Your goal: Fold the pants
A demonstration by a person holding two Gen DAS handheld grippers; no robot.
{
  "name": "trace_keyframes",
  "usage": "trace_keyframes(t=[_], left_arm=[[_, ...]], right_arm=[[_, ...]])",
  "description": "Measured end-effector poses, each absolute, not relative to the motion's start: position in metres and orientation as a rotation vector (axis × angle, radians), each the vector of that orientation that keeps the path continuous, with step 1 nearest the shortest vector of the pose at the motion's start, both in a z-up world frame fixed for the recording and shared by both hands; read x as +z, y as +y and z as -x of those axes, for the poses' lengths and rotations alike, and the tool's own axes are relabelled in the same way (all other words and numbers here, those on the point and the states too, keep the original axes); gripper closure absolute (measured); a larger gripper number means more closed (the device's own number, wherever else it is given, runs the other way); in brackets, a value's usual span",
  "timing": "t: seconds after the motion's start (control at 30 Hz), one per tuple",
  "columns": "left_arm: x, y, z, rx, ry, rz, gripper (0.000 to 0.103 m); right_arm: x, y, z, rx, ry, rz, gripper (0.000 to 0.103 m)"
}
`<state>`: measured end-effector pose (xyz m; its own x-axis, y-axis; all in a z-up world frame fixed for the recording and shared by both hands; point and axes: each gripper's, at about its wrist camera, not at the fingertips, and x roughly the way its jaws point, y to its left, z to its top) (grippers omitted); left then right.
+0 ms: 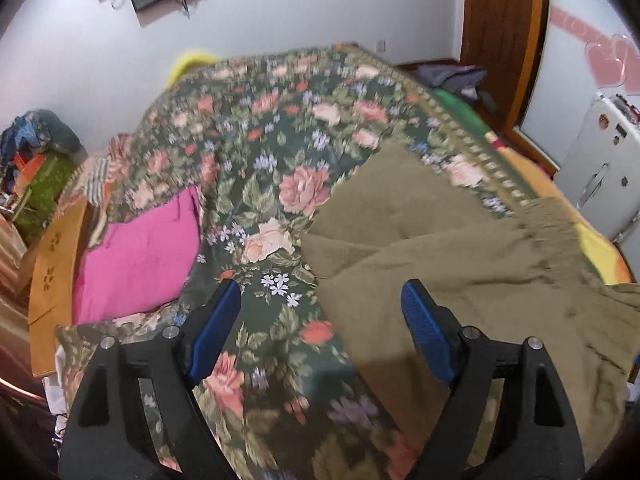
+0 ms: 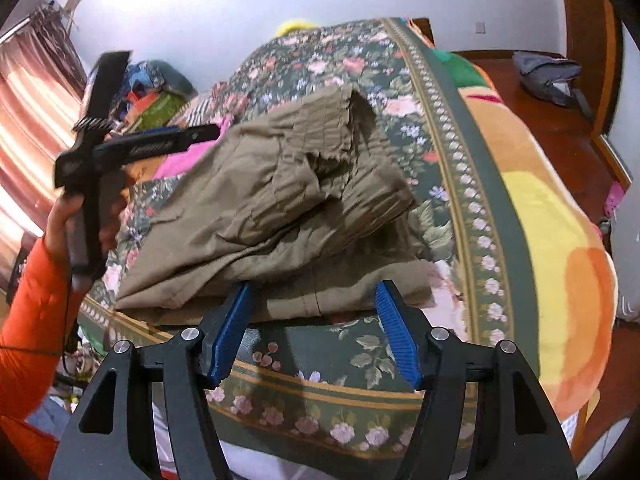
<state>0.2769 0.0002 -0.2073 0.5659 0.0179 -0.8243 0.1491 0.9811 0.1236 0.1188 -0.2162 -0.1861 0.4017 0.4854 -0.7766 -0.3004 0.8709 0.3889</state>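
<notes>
Olive-brown pants [image 2: 280,208] lie in a rumpled, folded heap on the floral bedspread [image 2: 328,64]; they also show at the right of the left wrist view [image 1: 460,256]. My left gripper [image 1: 320,292] is open and empty, above the bedspread with its right finger over the pants' left edge. It also appears in the right wrist view [image 2: 176,136], held up in a hand left of the pants. My right gripper [image 2: 314,294] is open and empty, just in front of the pants' near edge.
A pink pillow [image 1: 140,252] lies at the bed's left by a wooden headboard [image 1: 52,264]. A yellow-orange blanket [image 2: 552,240] hangs at the bed's right edge. A white appliance [image 1: 600,176] stands right. A grey bag [image 2: 548,76] lies on the wooden floor.
</notes>
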Motion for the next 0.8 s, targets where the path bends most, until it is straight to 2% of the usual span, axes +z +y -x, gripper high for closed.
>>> trace_keyframes(t=[0.23, 0.8], left_arm=[[-0.249, 0.02, -0.296, -0.087, 1.052, -0.162, 0.02], [-0.251, 0.074, -0.236, 0.036, 1.053, -0.083, 0.019]], right_arm=[[-0.197, -0.214, -0.134, 0.499, 1.073, -0.164, 0.042], [-0.225, -0.203, -0.242, 0.596, 1.11, -0.059, 0.042]])
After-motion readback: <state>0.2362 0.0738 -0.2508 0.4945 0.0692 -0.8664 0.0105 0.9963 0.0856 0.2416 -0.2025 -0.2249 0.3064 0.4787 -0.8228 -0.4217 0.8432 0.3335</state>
